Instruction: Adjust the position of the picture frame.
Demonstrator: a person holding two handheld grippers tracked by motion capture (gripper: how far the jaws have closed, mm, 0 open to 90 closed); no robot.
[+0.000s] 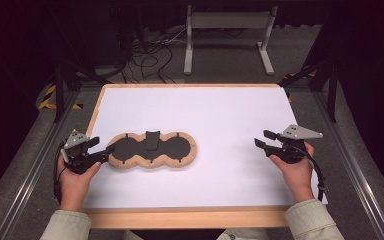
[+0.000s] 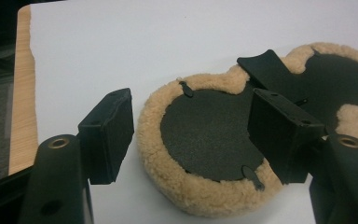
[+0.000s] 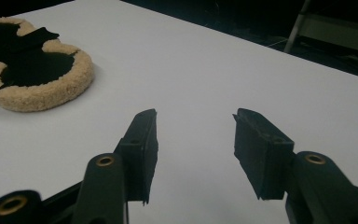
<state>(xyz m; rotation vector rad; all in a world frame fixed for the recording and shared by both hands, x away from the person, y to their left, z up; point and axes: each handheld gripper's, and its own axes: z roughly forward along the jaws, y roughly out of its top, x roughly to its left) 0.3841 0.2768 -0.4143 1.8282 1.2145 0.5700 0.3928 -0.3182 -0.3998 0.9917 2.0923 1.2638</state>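
The left gripper, jaws wide, straddles the tan fleecy, black-faced three-lobed pad, its far lobe cut off in the left gripper view, while the right gripper gapes over bare white tabletop.

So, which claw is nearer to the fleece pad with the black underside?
Left. The left claw is open at the fleece pad's left end; the right claw is open, far off to its right.
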